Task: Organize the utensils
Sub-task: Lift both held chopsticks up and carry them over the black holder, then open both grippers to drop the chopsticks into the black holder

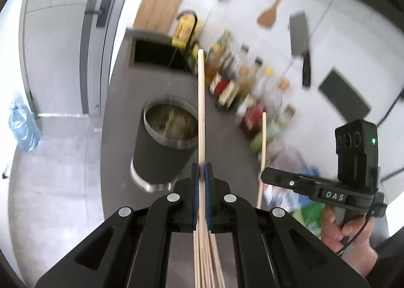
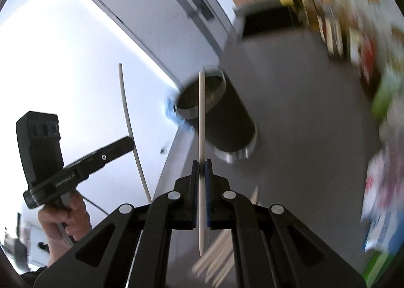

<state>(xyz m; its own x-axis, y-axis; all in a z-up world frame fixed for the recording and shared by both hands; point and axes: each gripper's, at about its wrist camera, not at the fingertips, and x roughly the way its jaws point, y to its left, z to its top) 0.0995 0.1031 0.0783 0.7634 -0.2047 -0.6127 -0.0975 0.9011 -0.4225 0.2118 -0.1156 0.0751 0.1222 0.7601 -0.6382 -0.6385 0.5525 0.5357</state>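
Note:
My left gripper (image 1: 201, 169) is shut on one pale wooden chopstick (image 1: 201, 111) that points up and away from me. Just beyond it stands a dark cylindrical holder (image 1: 166, 141) with a metal rim, on the grey counter (image 1: 121, 80). Several loose chopsticks (image 1: 207, 262) lie fanned out below my jaws. My right gripper (image 2: 202, 165) is shut on another chopstick (image 2: 202, 123), in line with the same holder (image 2: 222, 121). More loose chopsticks (image 2: 217, 255) lie on the counter under it. Each view shows the other gripper, the right one (image 1: 263, 174) and the left one (image 2: 131, 142), raised with its stick.
Bottles and jars (image 1: 242, 86) line the wall behind the holder, with a sink (image 1: 156, 55) and a wooden board (image 1: 159, 5) further back. A cleaver (image 1: 300, 40) and a wooden spatula (image 1: 270, 12) hang on the wall. Plastic bags (image 2: 378, 199) lie at the right.

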